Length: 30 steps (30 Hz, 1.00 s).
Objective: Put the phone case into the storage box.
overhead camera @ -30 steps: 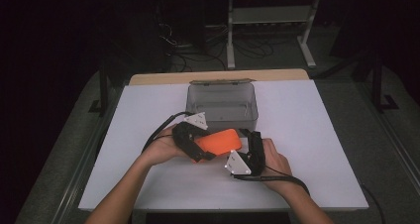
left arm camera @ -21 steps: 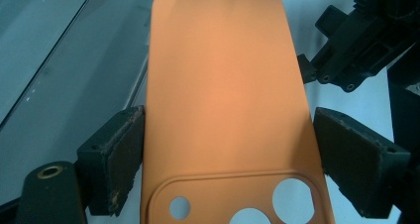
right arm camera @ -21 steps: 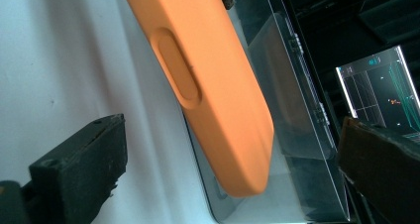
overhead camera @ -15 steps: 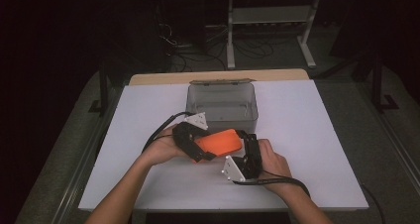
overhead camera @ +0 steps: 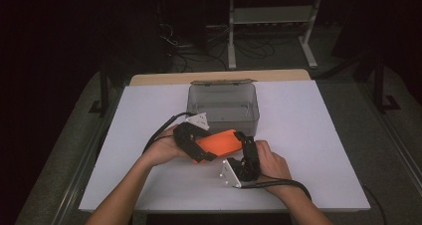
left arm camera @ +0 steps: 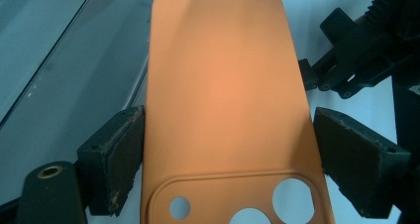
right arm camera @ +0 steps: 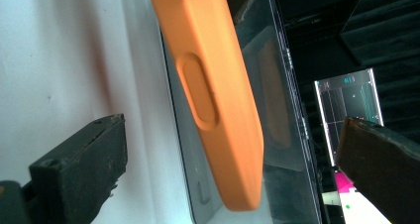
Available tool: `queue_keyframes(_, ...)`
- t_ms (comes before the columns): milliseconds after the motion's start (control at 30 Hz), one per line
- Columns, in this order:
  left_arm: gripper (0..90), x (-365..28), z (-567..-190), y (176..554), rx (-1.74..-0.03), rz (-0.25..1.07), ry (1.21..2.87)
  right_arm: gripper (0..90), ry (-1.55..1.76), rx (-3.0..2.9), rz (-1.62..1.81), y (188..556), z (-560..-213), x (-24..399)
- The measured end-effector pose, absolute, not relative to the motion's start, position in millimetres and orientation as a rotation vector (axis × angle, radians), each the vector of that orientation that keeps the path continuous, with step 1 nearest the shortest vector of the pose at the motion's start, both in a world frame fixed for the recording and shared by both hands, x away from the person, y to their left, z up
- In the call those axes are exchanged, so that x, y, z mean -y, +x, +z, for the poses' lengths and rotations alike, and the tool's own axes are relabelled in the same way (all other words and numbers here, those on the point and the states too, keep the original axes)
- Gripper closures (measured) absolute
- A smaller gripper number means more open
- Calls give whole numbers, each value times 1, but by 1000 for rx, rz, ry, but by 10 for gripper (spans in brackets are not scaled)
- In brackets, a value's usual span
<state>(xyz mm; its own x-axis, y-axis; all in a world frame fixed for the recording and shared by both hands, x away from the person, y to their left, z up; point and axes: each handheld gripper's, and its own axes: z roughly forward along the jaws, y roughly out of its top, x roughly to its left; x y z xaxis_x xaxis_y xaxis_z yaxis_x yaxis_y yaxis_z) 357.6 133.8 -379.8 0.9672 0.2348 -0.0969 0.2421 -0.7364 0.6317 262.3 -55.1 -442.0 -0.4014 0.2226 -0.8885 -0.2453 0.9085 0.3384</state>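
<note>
An orange phone case (overhead camera: pixel 219 141) with camera cut-outs hangs just above the white table, in front of a clear grey box (overhead camera: pixel 224 105). My left gripper (overhead camera: pixel 201 146) is shut on the case. In the left gripper view both pads press its long edges (left arm camera: pixel 223 85) near the camera end. My right gripper (overhead camera: pixel 245 144) sits at the case's other end with its jaws wide open. In the right gripper view the case's end (right arm camera: pixel 213 75) lies between the open jaws, touching neither. The right gripper (left arm camera: pixel 346 60) also appears beyond the case in the left gripper view.
The clear box (right arm camera: pixel 282 110) stands close behind the case, lid open toward the back. The white table top (overhead camera: pixel 308 135) has bare room on both sides. A metal rack (overhead camera: pixel 268 16) and cables lie on the dark floor beyond.
The right gripper has shifted slightly toward the near edge of the table. The left gripper and the case have stayed put.
</note>
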Motion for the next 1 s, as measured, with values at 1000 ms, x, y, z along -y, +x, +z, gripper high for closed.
queue_keyframes(1000, 153, -131, -381, 357, -344, -16, 2438, 11, -216, -1792, 367, 251, -452, 37)
